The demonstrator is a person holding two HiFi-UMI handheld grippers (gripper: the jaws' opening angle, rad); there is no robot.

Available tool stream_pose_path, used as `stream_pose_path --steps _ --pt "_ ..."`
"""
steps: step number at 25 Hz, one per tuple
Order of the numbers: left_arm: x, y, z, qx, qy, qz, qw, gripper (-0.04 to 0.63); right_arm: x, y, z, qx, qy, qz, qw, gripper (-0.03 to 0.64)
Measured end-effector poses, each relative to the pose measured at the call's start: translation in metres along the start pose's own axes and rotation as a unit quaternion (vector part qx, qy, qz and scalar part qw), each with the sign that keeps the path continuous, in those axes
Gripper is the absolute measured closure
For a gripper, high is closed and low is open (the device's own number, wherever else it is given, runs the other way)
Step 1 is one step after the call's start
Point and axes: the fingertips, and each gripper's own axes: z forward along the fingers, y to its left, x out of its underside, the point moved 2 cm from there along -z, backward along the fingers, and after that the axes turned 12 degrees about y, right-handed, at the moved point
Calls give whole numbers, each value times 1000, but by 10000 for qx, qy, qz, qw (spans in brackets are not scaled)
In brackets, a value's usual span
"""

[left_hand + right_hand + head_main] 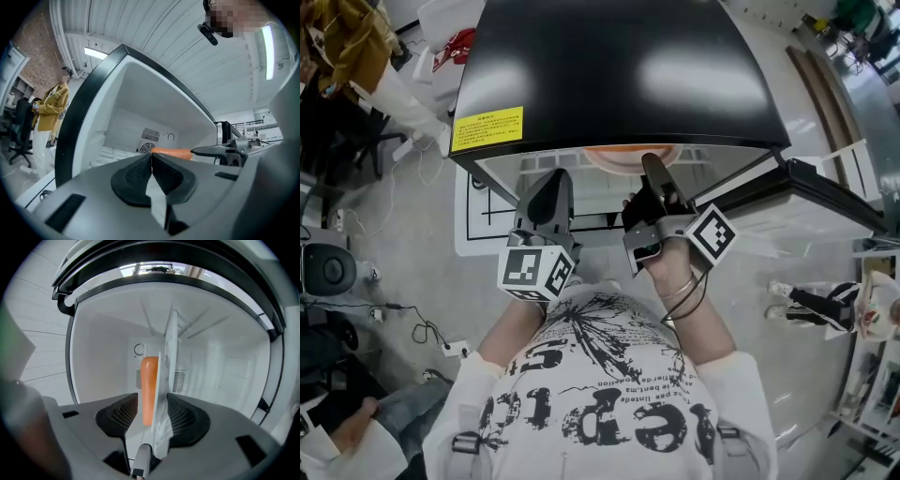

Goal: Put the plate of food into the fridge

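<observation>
One plate [149, 380], orange, seen edge-on. It lies inside the fridge [619, 66], at the front of the compartment, flat against the white shelf [169, 348] as far as I can judge. No view shows the food on it.

Handling, my guess: stiff, smooth rim, likely slick under the pads. It must be kept level or the load slides, and a hard knock on the shelf could chip it. The near rim is the only sensible place to pinch.

Right gripper [658, 183]: jaws stand well apart, the plate's near rim between them, neither pad pressing on it. Nothing is gripped.

Left gripper [151, 161]: jaws closed together and empty, held just left of the right one at the fridge mouth, clear of the plate.

Around:
- Rear wall vent [149, 136] far behind the plate, with room left to push deeper.
- Fridge door [825, 192] swung open to the right (it will need closing, and both grippers are in the opening).
- Yellow label [487, 127] on the fridge's top left.
- A person [50, 108] in a yellow coat stands far left, well apart.
- Cables [422, 333] on the floor, left of me.

Main obstruction: the shelf edge close under the right jaws.
</observation>
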Motion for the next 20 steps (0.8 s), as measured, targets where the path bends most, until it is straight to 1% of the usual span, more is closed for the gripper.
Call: stream_pose_path --steps 2,5,7,9,11,13,14,15,16,18,20 --pt "1 -1 1 40 25 4 10000 588 -1 -5 -3 126 -108 80 9998 398" --pt "3 -1 2 77 60 -8 10000 588 -1 -15 -9 255 -131 121 9995 394" --pt "3 -2 3 101 74 -38 9999 588 1 -14 -12 252 -46 -94 9996 394" --pt "3 -3 2 125 85 -55 9999 588 3 -9 -16 243 31 -507 9984 394" --pt "4 -5 1 156 96 -50 9998 588 5 1 -21 184 25 -1061 9942 394" --pt "3 -8 0 201 98 -35 9997 588 7 12 -26 154 -5 -1730 9848 396" --pt "3 -9 0 222 97 -22 9997 588 9 15 -28 211 4 -2054 9784 397" --pt "2 -11 -1 242 95 -6 9997 588 10 16 -30 326 15 -2335 9718 435" --pt "2 -13 -1 265 94 9 9996 588 11 15 -32 488 13 -2572 9651 487" --pt "2 -17 -1 319 99 37 9994 588 11 13 -37 780 -34 -2957 9521 612" --pt "3 -22 -2 366 121 84 9992 588 12 19 -39 874 -102 -3343 9384 615"
